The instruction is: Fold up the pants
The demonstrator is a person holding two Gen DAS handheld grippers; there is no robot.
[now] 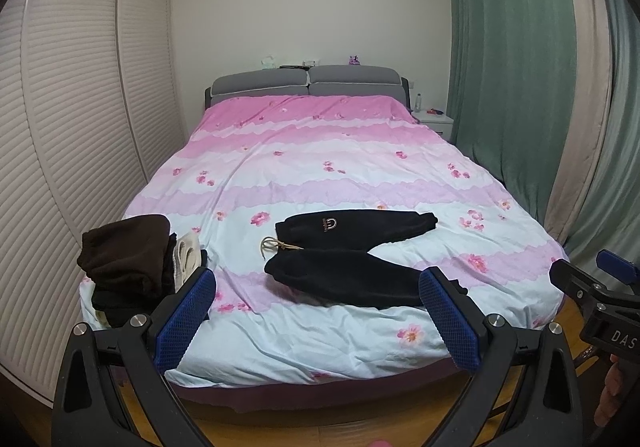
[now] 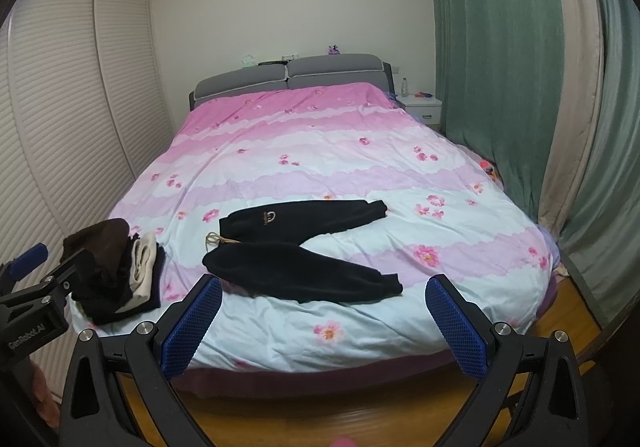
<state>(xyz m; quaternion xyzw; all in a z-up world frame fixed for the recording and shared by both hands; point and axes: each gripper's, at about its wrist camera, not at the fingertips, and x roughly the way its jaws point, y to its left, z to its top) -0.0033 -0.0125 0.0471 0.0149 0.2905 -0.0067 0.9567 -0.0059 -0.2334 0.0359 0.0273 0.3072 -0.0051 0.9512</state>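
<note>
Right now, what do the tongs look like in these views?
Both tongs, left and right, match: black angular arms, silver round bolts, blue mesh-textured pads. White lettering marks the bodies: "DAS" on the right one, "GenRobot.AI" on the left. No cables or sleeves visible.

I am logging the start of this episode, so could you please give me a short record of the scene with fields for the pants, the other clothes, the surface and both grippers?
pants: black pants lie spread flat on the bed, unfolded, legs splayed apart, waistband with tan drawstring toward the pile
other clothes: pile of folded clothes, brown on top, at the bed's near corner by the wardrobe
surface: floral pink bedcover
left gripper: open, holding nothing, short of the bed
right gripper: open, holding nothing, short of the bed
</note>
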